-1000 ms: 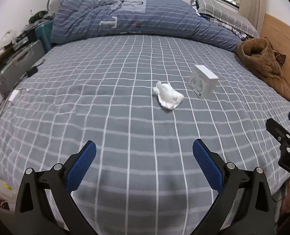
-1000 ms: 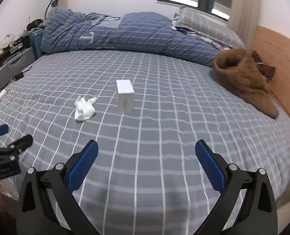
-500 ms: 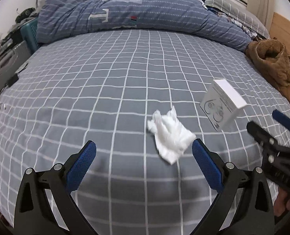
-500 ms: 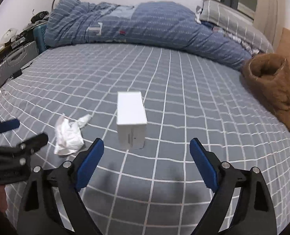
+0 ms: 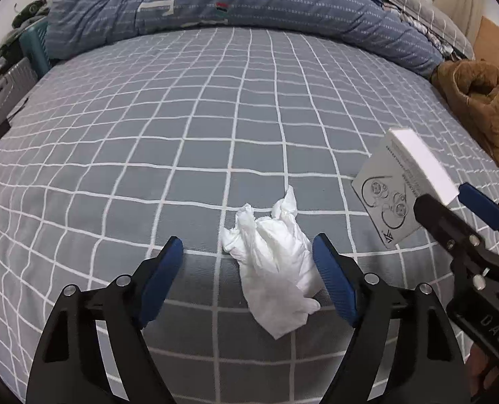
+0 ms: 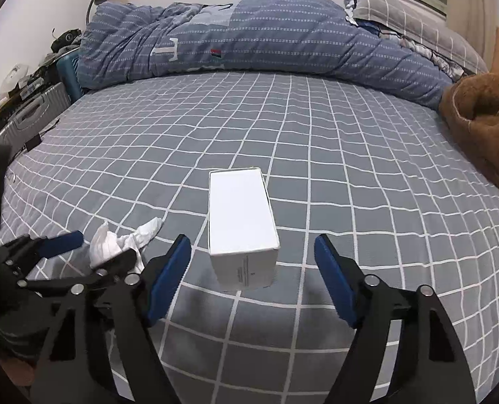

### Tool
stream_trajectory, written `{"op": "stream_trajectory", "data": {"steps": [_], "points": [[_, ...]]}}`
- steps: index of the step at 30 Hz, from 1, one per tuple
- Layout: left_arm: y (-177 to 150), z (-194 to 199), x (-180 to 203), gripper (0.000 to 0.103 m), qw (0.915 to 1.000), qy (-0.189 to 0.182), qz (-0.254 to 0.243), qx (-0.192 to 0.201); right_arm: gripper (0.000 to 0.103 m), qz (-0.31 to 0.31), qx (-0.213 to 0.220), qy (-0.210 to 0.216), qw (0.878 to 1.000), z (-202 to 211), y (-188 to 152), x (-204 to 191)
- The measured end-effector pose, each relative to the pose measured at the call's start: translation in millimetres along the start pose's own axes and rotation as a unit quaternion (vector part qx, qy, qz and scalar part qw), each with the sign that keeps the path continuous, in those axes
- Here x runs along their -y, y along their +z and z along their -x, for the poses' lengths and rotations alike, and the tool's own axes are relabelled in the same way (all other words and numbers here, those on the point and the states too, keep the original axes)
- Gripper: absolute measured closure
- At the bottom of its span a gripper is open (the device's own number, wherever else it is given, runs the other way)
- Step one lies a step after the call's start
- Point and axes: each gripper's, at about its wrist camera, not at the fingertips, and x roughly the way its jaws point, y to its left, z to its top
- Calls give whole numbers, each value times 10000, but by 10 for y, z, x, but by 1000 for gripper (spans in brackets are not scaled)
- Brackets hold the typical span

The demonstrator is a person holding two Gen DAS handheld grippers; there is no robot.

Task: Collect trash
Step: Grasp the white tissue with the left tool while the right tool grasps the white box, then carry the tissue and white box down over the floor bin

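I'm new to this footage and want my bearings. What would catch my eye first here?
A crumpled white tissue lies on the grey checked bedsheet, between the open fingers of the left gripper. Beside it to the right, a white box stands in front of the open right gripper. A brown coat sits at the bed's right edge.

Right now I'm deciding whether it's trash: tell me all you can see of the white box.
The white box is a small cardboard-looking carton, closed, standing upright on the grey checked bedsheet. Its top is plain white; one broad side shows a line drawing, an end face small print. It sits between the open fingers of the right tool, untouched, beside the crumpled tissue.
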Motion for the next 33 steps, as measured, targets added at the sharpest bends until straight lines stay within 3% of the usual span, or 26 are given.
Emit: {"op": "stream_trajectory", "data": {"steps": [5, 6, 7, 10, 18, 33], "points": [[14, -96, 34, 45, 9998, -61, -119, -130, 42, -45, -89, 28, 9999, -91, 7, -21], [14, -112, 23, 53, 9998, -97, -111, -154, 47, -42, -93, 27, 9999, -101, 5, -26], [14, -133, 23, 67, 9997, -156, -108, -184, 64, -10, -100, 14, 9999, -113, 0, -40], [-14, -146, 48, 87, 9993, -252, -200, -209, 65, 62, -38, -58, 10000, -128, -24, -58], [-51, 51, -14, 90, 9990, -397, -207, -94, 65, 233, 92, -205, 9995, 4, -51, -142], [-240, 583, -120, 90, 9981, -578, -17, 196, 65, 225, 379, -416, 9982, 684, -148, -174]]}}
